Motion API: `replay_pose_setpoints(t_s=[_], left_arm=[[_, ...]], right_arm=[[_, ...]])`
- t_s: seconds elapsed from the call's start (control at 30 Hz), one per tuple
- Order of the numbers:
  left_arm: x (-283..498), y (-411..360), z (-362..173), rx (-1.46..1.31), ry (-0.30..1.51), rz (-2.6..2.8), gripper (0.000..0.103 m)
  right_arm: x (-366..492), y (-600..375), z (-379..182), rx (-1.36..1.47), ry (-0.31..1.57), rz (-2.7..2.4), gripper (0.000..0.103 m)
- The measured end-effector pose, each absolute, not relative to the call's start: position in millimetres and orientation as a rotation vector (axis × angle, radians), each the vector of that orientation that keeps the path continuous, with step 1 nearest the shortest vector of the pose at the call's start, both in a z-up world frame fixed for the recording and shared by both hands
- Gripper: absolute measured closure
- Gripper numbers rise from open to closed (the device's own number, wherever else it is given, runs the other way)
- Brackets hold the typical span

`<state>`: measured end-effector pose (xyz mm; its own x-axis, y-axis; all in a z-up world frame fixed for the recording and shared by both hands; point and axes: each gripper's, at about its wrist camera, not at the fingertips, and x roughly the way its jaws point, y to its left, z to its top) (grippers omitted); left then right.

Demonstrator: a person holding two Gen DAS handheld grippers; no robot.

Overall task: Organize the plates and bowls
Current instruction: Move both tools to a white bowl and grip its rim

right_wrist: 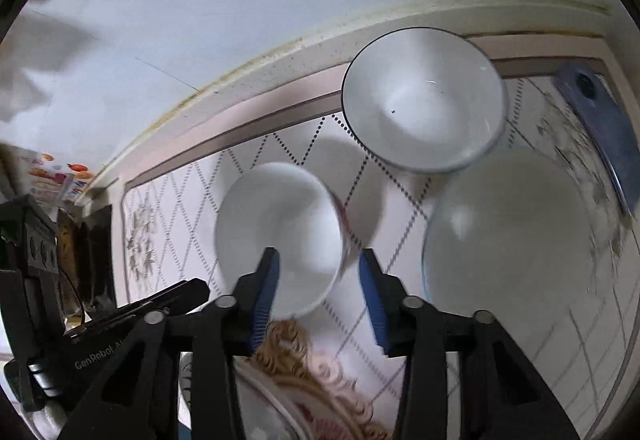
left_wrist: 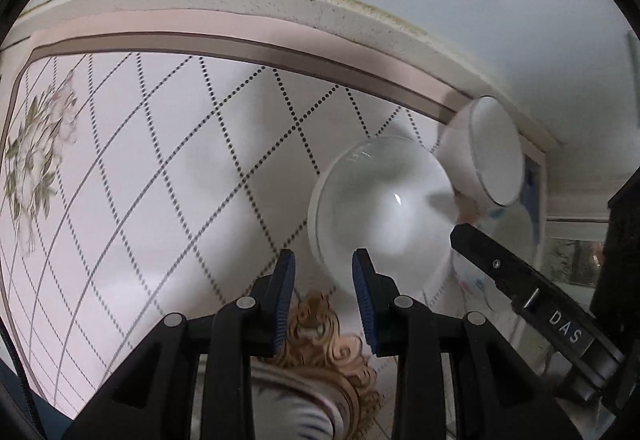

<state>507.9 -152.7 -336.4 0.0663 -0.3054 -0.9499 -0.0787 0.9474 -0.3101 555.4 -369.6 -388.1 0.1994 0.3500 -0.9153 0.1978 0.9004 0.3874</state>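
**Reaching for the small white bowl**

Both sets of jaws spread wide, holding nothing. Small white bowl [right_wrist: 280, 236] on the checked tablecloth [right_wrist: 192, 199], right in front of right gripper [right_wrist: 318, 296]. Left gripper [left_wrist: 323, 300] close by. Next, probably: slide forward, pinch the rim gently.

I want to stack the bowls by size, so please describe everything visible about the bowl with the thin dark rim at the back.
The dark-rimmed bowl is white, glossy and looks ceramic, with a thin dark line around its lip. It is deep, upright and empty except for one tiny dark speck inside. It stands on the patterned tablecloth near the back edge. Whether it touches the large white dish in front cannot be told.
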Motion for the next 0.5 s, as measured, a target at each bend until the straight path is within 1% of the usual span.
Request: replay_pose_setpoints(t_s=[0.03,0.1,0.13,0.17,0.2,0.27,0.3,0.5], left_arm=[[511.0,-155.4,-341.6,-0.302,1.514,-0.167,0.076],[514.4,-159.0,-349.1,-0.292,1.533,-0.161,0.076],[515.6,-160.1,-351.6,-0.285,1.536,-0.155,0.076],[515.2,-161.3,-352.2,-0.278,1.529,-0.147,0.078],[515.7,-162.8,-352.0,-0.266,1.518,-0.142,0.086],[510.7,-165.4,-348.5,-0.236,1.496,-0.138,0.088],[509.2,-166.8,-346.6,-0.219,1.488,-0.134,0.088],[500.1,-174.5,-337.9,-0.163,1.460,-0.127,0.088]], right_arm=[[560.9,-367.1,-393.1,0.457,1.391,0.112,0.066],[569.6,-361.2,-403.1,0.415,1.416,0.113,0.076],[574.1,-358.9,-408.9,0.395,1.431,0.112,0.079],[577.4,-356.8,-414.3,0.381,1.443,0.112,0.085],[578.1,-355.4,-417.8,0.367,1.450,0.110,0.088],[580.3,-353.0,-422.8,0.337,1.449,0.108,0.092],[578.2,-352.6,-423.7,0.333,1.444,0.113,0.093],[574.4,-345.3,-419.1,0.300,1.430,0.132,0.094]])
